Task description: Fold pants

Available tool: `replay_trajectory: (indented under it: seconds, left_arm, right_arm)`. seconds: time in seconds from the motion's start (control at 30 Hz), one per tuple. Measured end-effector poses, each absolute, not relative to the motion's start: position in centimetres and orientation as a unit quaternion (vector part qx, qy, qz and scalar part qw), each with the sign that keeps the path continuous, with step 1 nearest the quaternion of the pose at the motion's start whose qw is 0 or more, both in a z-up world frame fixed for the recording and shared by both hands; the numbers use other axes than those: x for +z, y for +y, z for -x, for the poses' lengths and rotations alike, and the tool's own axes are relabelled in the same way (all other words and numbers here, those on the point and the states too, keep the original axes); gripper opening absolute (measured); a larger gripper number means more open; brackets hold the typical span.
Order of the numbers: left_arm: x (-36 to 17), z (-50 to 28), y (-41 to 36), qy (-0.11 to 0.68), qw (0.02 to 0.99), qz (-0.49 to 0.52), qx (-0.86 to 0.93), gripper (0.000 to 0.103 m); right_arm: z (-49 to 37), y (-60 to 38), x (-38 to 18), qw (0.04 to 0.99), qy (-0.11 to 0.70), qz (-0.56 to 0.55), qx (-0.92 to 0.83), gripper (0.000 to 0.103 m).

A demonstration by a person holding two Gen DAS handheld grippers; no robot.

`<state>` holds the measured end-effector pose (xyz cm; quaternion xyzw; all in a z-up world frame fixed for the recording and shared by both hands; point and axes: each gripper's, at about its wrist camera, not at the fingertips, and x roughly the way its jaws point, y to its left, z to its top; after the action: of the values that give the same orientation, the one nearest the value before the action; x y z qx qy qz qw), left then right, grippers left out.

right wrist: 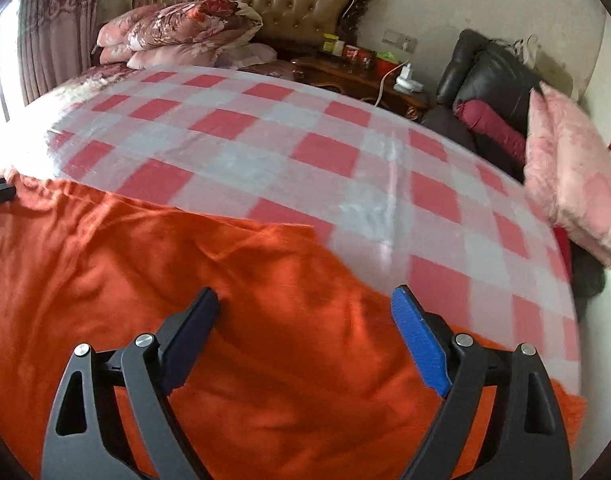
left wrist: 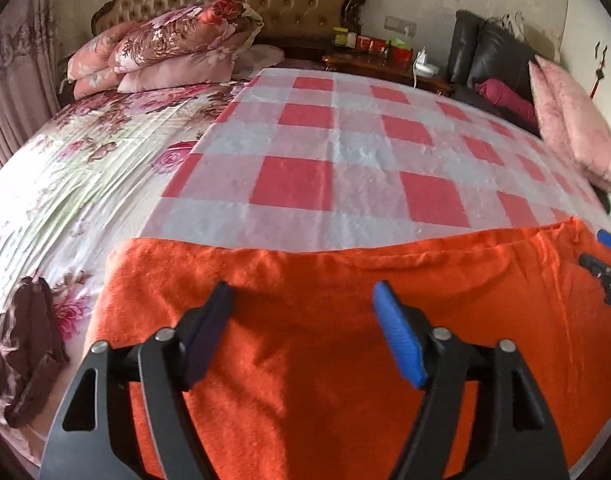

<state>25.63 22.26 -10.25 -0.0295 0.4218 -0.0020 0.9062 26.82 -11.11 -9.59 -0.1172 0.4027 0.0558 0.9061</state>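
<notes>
Pants (left wrist: pixel 305 360): I see orange cloth filling the lower frame, long axis left to right.
Left gripper (left wrist: pixel 303 306): spread wide, empty, above it.
Right gripper (right wrist: pixel 305 310): likewise, nearer the pants' right end.

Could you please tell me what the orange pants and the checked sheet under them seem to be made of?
Orange pants: probably fleece or terry, matte, going by the fuzzy nap and soft rumples. Checked sheet: looks like thin plastic or coated cloth, since it shows shiny glare streaks and fine crinkles; the pictures leave it open.
</notes>
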Motion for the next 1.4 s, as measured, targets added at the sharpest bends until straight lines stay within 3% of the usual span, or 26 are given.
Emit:
replay_trajectory:
  seconds: [0.17, 0.33, 0.43, 0.53, 0.7, 0.93, 1.2, 1.27, 1.4]
  left_arm:
    - [-8.6, -24.0, 24.5, 0.388, 0.918, 0.084, -0.013, 0.074]
    - [-5.9, -15.8, 35.9, 0.302, 0.917, 0.261, 0.02, 0.079]
    - [-9.1, -10.0, 45.2, 0.277, 0.87, 0.407, 0.015, 0.078]
    - [-13.8, -7.2, 49.5, 0.279, 0.83, 0.483, -0.026, 0.078]
    - [-19.4, -6.8, 50.3, 0.275, 0.764, 0.566, -0.142, 0.078]
    - [-21.6, -9.7, 47.8, 0.276, 0.723, 0.589, -0.233, 0.077]
    - [-21.7, -11.1, 46.3, 0.272, 0.714, 0.576, -0.291, 0.048]
    - [-21.4, -11.0, 46.1, 0.275, 0.719, 0.568, -0.291, 0.035]
    - [-20.8, -10.8, 46.2, 0.288, 0.735, 0.552, -0.269, 0.028]
  right_arm:
    - [-26.7, -14.2, -9.3, 0.912, 0.402, 0.072, 0.049, 0.084]
    - [-26.5, -14.4, -8.9, 0.916, 0.393, 0.062, 0.051, 0.084]
    - [-26.1, -12.8, -7.9, 0.921, 0.38, 0.077, 0.041, 0.085]
    - [-25.3, -8.6, -6.8, 0.918, 0.38, 0.084, 0.078, 0.085]
    - [-23.2, 1.7, -6.4, 0.911, 0.379, 0.095, 0.136, 0.086]
    - [-22.2, 9.3, -8.3, 0.902, 0.403, 0.045, 0.149, 0.086]
    - [-21.3, 11.7, -9.1, 0.906, 0.397, 0.087, 0.115, 0.086]
    - [-21.4, 11.6, -9.3, 0.904, 0.402, 0.086, 0.116, 0.086]
    - [-21.5, 11.8, -9.5, 0.901, 0.407, 0.093, 0.118, 0.086]
